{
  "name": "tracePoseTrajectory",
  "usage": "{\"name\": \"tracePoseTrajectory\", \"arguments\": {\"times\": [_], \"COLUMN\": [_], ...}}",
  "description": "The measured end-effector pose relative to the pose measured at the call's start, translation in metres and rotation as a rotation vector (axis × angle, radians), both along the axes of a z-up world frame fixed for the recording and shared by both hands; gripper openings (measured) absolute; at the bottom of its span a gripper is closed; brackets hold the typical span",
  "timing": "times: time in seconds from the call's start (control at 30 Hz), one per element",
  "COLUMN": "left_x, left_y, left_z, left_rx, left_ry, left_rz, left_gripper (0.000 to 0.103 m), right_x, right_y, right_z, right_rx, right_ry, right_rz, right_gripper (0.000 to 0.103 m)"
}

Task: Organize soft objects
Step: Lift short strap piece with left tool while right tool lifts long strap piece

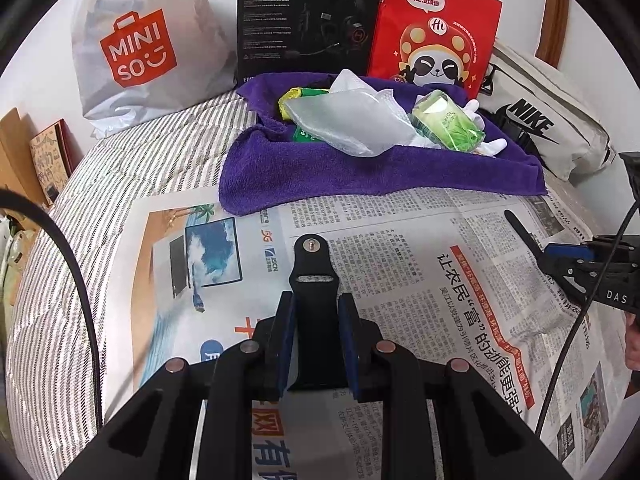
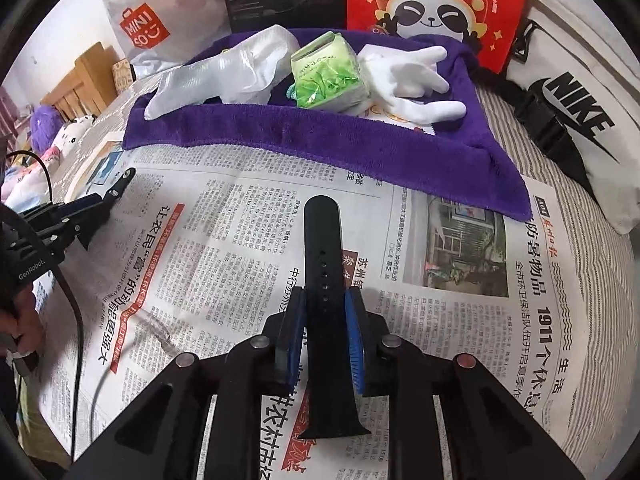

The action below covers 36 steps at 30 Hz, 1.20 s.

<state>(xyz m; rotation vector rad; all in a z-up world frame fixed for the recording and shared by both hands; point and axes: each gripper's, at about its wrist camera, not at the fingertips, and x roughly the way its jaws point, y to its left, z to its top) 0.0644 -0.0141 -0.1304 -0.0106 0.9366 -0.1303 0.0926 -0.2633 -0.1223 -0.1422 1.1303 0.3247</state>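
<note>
My left gripper (image 1: 316, 304) is shut on a short black watch strap piece (image 1: 311, 268) with a metal stud at its tip, held over the newspaper (image 1: 400, 264). My right gripper (image 2: 325, 300) is shut on the long black strap piece (image 2: 322, 236), which has a row of holes. Each gripper also shows at the edge of the other view: the right gripper (image 1: 576, 258) and the left gripper (image 2: 86, 208). Beyond them lies a purple towel (image 1: 380, 176) (image 2: 320, 140). It carries a clear plastic bag (image 1: 344, 124), a green tea packet (image 2: 326, 76) and a white glove (image 2: 416, 80).
Newspaper (image 2: 224, 248) covers a striped bed cover (image 1: 60, 280). Behind the towel stand a MINISO bag (image 1: 140, 48), a black headset box (image 1: 308, 16) and a red panda bag (image 1: 436, 28). A white Nike bag (image 2: 572, 108) lies at the right. A hand (image 2: 20, 312) and cable (image 2: 76, 320) are at the left.
</note>
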Motion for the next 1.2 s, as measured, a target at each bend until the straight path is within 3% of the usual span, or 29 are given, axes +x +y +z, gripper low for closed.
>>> {"name": "tracePoseTrajectory", "arguments": {"times": [0.27,0.37,0.6,0.87,0.9,0.93,1.2], "left_x": [0.002,0.002,0.006,0.007,0.007,0.008,0.015], "left_y": [-0.003,-0.007,0.001,0.004,0.004,0.005,0.005], "left_z": [0.0,-0.001,0.004,0.02,0.025,0.028,0.032], "left_rx": [-0.001,0.041,-0.038,-0.043,-0.042,-0.04,-0.04], "left_ry": [0.012,-0.005,0.038,0.022,0.015,0.009,0.02], "left_rz": [-0.014,-0.03,-0.019,-0.02,-0.02,-0.02,-0.022], "left_gripper": [0.025,0.02,0.02,0.02,0.02,0.02,0.02], "right_x": [0.006,0.008,0.007,0.005,0.006,0.007,0.015], "right_y": [0.008,0.005,-0.001,-0.007,-0.007,-0.007,-0.01], "right_z": [-0.001,-0.002,0.007,0.025,0.028,0.031,0.019], "right_rx": [-0.011,0.014,0.058,0.061,0.064,0.071,0.033], "right_ry": [-0.008,-0.002,0.01,-0.021,-0.026,-0.022,0.007], "right_rz": [-0.013,-0.027,-0.033,-0.043,-0.043,-0.043,-0.046], "right_gripper": [0.025,0.023,0.019,0.019,0.016,0.002,0.002]}}
